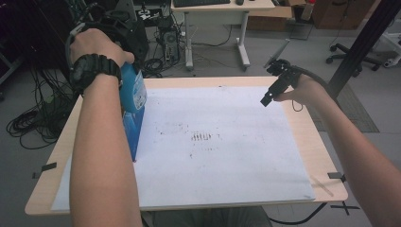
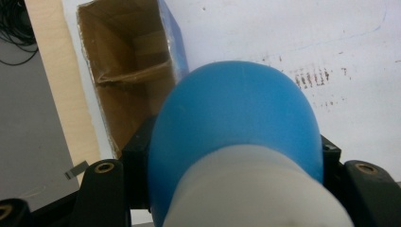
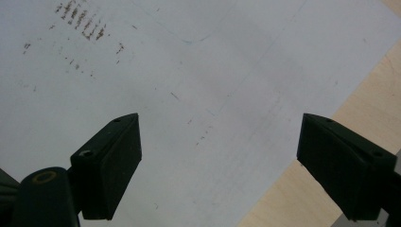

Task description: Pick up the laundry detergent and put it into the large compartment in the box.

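A blue and white bottle sits between the jaws of my left gripper, which is shut on it. In the high view the left gripper holds the bottle just above an upright blue box at the table's left side. The box is open at the top, showing its brown cardboard inside. Over the far right of the white sheet, my right gripper hangs open. Its jaws stand wide apart with nothing between them.
A white sheet with dark smudges covers most of the wooden table. Beyond the table are a desk, cables on the floor at left, an office chair and a black post at right.
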`<state>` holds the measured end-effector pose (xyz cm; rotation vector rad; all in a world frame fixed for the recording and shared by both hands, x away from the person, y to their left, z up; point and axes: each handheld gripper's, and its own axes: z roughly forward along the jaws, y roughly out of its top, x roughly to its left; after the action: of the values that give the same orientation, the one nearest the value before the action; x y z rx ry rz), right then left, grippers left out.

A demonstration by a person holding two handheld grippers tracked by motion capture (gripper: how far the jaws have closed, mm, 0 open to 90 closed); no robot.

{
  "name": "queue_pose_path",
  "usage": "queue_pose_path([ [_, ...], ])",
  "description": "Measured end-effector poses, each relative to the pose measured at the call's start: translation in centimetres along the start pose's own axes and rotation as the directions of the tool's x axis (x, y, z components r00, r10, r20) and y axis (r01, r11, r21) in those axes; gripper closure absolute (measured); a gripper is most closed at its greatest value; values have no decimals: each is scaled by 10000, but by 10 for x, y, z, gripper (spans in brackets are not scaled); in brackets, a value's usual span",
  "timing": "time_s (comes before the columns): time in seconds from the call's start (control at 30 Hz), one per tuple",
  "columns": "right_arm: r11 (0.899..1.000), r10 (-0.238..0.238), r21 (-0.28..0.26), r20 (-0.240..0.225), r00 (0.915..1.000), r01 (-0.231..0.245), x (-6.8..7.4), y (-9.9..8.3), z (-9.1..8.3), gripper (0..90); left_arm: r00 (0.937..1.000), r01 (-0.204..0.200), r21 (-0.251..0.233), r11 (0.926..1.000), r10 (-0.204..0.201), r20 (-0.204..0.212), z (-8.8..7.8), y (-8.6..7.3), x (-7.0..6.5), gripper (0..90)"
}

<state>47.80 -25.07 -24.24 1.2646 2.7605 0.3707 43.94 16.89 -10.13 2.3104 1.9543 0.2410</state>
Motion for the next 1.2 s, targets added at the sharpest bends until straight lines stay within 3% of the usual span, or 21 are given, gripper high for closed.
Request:
queue_pose_path([
  [1.2, 10000, 80, -21, 36, 10000, -80, -1, 0, -2, 144, 9954, 939, -129, 9955, -941, -155, -1, -19, 51, 383],
])
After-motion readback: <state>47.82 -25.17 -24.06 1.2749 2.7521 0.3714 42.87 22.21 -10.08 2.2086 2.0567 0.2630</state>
